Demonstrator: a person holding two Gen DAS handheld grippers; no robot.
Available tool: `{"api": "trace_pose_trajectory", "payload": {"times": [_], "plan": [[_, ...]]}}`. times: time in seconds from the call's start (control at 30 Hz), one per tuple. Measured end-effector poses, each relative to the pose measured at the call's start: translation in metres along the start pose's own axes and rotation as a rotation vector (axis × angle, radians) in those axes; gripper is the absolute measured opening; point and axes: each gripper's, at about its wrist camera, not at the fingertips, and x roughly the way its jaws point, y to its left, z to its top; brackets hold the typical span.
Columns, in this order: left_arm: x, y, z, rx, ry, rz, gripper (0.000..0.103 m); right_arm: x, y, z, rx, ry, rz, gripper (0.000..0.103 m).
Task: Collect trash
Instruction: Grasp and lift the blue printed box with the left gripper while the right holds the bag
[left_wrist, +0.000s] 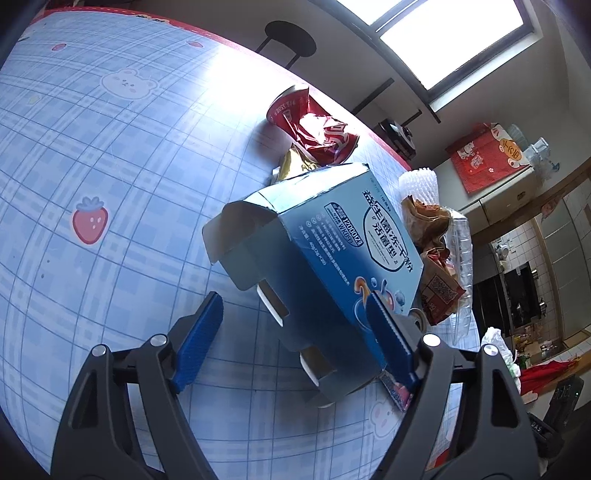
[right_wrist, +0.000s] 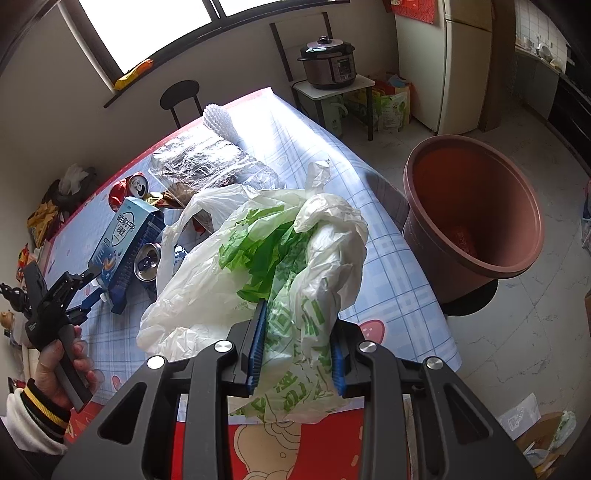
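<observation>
Here, the left claw (left_wrist: 295, 325) straddles a blue carton (left_wrist: 325, 243) lying on the plaid tabletop (left_wrist: 110, 166), jaws spread wide, one pad against the carton's printed face, the other clear. The right claw (right_wrist: 297, 347) pinches a white-and-green plastic bag (right_wrist: 280, 258) near a brown bin (right_wrist: 476, 206).

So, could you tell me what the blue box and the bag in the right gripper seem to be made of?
Blue box: thin cardboard, likely; glossy blue print outside, dull grey inside, creased open flaps. Bag: thin plastic film, it seems; translucent white with green print, crumpled and shiny.
</observation>
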Motion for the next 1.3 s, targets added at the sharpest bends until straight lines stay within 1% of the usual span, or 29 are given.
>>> {"api": "trace_pose_trajectory", "payload": {"times": [0.07, 0.13, 0.43, 0.63, 0.7, 0.73, 0.77, 0.8, 0.83, 0.9, 0.97, 1.0, 1.13, 1.17, 1.2, 1.3], "plan": [[0.002, 0.001, 0.003, -0.021, -0.006, -0.02, 0.079, 0.0, -0.001, -0.001, 0.0, 0.005, -0.004, 0.029], [0.006, 0.002, 0.005, -0.032, -0.013, -0.035, 0.075, 0.0, -0.001, -0.001, 0.0, 0.01, -0.005, 0.029], [0.015, 0.005, 0.013, -0.064, -0.066, -0.087, 0.075, -0.005, 0.0, 0.002, -0.02, 0.005, -0.031, 0.029], [0.017, 0.011, 0.016, -0.15, -0.083, -0.128, 0.075, -0.006, 0.002, 0.001, -0.022, 0.005, -0.035, 0.029], [0.018, 0.01, 0.016, -0.155, -0.078, -0.131, 0.075, -0.006, 0.002, 0.001, -0.021, 0.006, -0.031, 0.029], [0.021, 0.009, 0.016, -0.161, -0.065, -0.143, 0.069, -0.006, 0.005, 0.001, -0.022, 0.006, -0.031, 0.029], [0.026, 0.008, 0.016, -0.173, -0.033, -0.159, 0.062, -0.006, 0.006, 0.002, -0.024, 0.007, -0.028, 0.029], [0.031, 0.008, 0.014, -0.189, 0.001, -0.182, 0.05, -0.006, 0.007, 0.002, -0.028, 0.007, -0.026, 0.029], [0.033, 0.008, 0.013, -0.202, 0.003, -0.197, 0.049, -0.007, 0.008, 0.002, -0.032, 0.007, -0.024, 0.029], [0.031, 0.002, 0.011, -0.195, -0.018, -0.175, 0.048, -0.008, 0.01, 0.004, -0.041, 0.004, -0.021, 0.029], [0.031, -0.003, 0.01, -0.192, -0.011, -0.187, 0.044, -0.01, 0.011, 0.005, -0.046, 0.001, -0.017, 0.029], [0.029, -0.008, 0.01, -0.178, -0.012, -0.194, 0.039, -0.011, 0.011, 0.005, -0.045, -0.002, -0.013, 0.029], [0.007, -0.03, 0.012, -0.094, -0.04, -0.211, 0.028, -0.015, 0.008, 0.007, -0.037, -0.018, 0.002, 0.029], [0.001, -0.035, 0.013, -0.066, -0.046, -0.21, 0.027, -0.016, 0.007, 0.006, -0.034, -0.021, 0.006, 0.029], [-0.006, -0.042, 0.012, -0.037, -0.055, -0.205, 0.025, -0.017, 0.006, 0.007, -0.03, -0.025, 0.01, 0.029], [-0.032, -0.059, 0.011, 0.045, -0.094, -0.155, 0.02, -0.023, 0.004, 0.006, -0.022, -0.047, 0.027, 0.029]]}}
